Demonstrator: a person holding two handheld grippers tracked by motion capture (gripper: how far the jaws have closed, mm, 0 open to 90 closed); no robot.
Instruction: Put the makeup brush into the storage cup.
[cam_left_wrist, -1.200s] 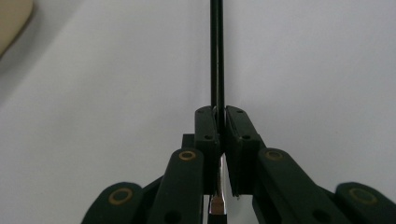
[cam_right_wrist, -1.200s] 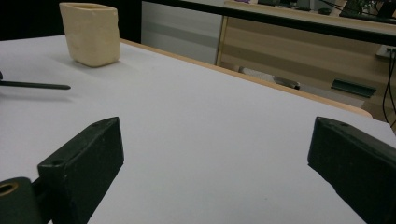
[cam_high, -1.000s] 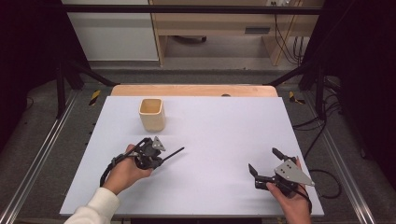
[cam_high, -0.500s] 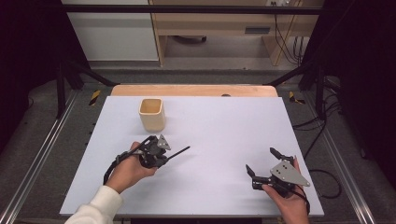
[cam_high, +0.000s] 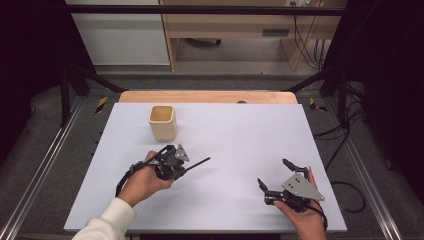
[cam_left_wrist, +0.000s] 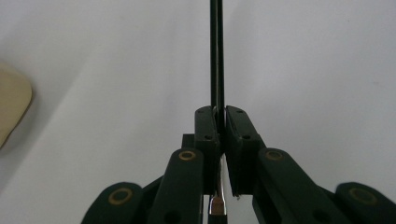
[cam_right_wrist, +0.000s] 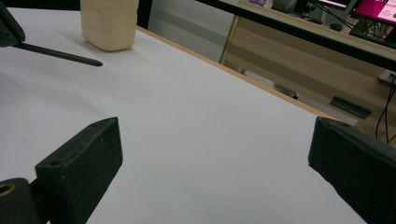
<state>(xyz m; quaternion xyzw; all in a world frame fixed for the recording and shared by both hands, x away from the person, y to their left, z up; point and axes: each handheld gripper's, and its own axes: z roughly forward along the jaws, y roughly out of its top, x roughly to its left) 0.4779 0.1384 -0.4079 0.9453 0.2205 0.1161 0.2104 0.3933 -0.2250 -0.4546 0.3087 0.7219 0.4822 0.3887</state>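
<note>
My left gripper (cam_high: 183, 167) is shut on a thin black rod (cam_high: 199, 162) that points right across the white table (cam_high: 235, 130). In the left gripper view the jaws (cam_left_wrist: 221, 122) pinch the rod (cam_left_wrist: 216, 56), which runs straight up and away from them. A cream cup (cam_high: 162, 122) stands upright just beyond the left hand, and its edge (cam_left_wrist: 11, 105) is at the left. My right gripper (cam_high: 273, 173) is at the near right, open with nothing in it (cam_right_wrist: 217, 144). From there the cup (cam_right_wrist: 109, 23) and the rod (cam_right_wrist: 60, 55) lie far off to the left.
A wooden strip (cam_high: 207, 96) borders the table's far edge. Metal frame rails (cam_high: 37, 170) run along both sides. A wooden bench (cam_right_wrist: 299, 60) and cables (cam_high: 345, 150) lie beyond the table on the right.
My left gripper has carried the rod a little to the right. My right gripper has drifted slightly left, still open.
</note>
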